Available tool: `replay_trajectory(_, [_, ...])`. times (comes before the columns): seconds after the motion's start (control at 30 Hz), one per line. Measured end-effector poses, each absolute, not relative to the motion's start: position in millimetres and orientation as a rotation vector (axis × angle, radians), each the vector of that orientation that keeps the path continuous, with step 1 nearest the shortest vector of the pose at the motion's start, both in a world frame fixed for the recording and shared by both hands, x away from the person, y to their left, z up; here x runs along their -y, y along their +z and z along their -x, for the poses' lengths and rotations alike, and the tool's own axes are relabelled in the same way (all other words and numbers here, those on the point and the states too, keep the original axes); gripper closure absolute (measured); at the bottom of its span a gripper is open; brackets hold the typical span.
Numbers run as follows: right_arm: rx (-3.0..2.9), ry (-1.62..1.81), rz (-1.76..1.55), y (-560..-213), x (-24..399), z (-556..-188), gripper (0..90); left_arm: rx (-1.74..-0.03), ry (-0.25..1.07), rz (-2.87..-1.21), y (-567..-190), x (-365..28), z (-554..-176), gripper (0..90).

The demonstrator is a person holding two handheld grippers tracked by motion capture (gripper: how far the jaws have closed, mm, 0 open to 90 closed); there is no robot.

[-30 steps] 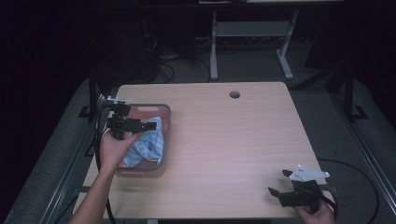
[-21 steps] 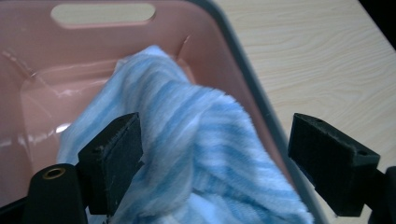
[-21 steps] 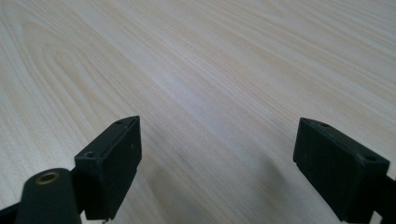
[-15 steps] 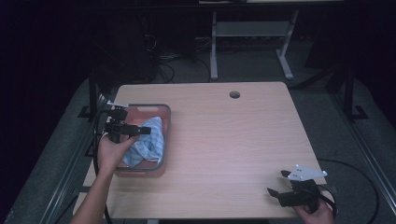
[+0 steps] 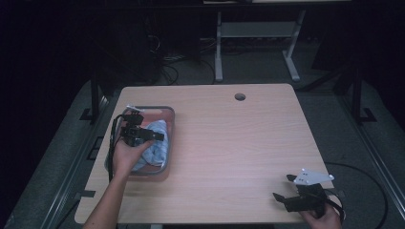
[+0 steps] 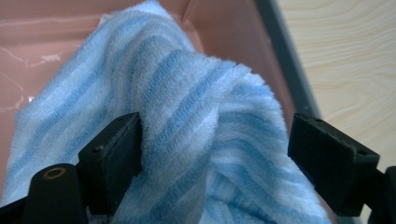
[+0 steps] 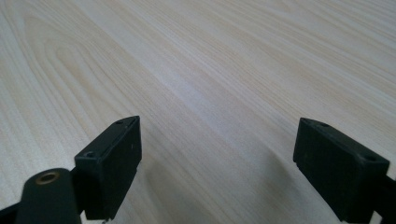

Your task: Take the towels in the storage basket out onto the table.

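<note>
Blue-striped towel (image 6: 205, 140) between left claw (image 6: 212, 154) jaws

We see a table (image 5: 229, 143) with a tray (image 5: 168, 143) on its left side, and a towel (image 5: 155, 145) lying in the tray. Our left gripper (image 5: 155, 136) sits over the towel, a fold of towel (image 6: 205, 140) between its parted jaws. Well right of the tray, at the table's near right corner, our right gripper (image 5: 284, 188) rests, wide apart.

Blue-striped towel (image 6: 201, 130) in a pink bin (image 5: 165, 117).
</note>
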State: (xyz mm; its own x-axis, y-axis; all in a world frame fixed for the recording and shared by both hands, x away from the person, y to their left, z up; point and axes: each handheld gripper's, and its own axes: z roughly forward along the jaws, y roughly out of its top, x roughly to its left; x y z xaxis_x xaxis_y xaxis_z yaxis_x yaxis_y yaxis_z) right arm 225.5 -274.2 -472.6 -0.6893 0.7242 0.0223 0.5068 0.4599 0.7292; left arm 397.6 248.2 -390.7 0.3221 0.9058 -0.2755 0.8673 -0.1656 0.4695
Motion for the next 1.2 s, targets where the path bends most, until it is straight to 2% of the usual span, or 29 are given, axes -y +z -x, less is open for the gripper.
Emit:
replay_trajectory(0.5, [-2.424,1.064,-1.038,-473,273,-225,14.8,-1.679,0.189,-2.265,-417,-235,-410,29.7])
replay_trajectory(0.77, [-2.43,1.06,-1.033,-473,271,-225,14.8,-1.666,0.215,-2.322,-419,-244,-410,51.0])
replay_trajectory(0.9, [-2.424,1.067,-1.037,-472,272,-224,14.8,-1.658,0.208,-2.326,-419,-247,-410,58.4])
replay_trajectory(1.03, [-2.424,1.07,-1.04,-472,273,-224,14.8,-1.651,0.195,-2.325,-418,-249,-409,64.1])
replay_trajectory(1.2, [-2.419,1.076,-1.043,-472,274,-224,14.8,-1.653,0.143,-2.273,-417,-257,-407,66.9])
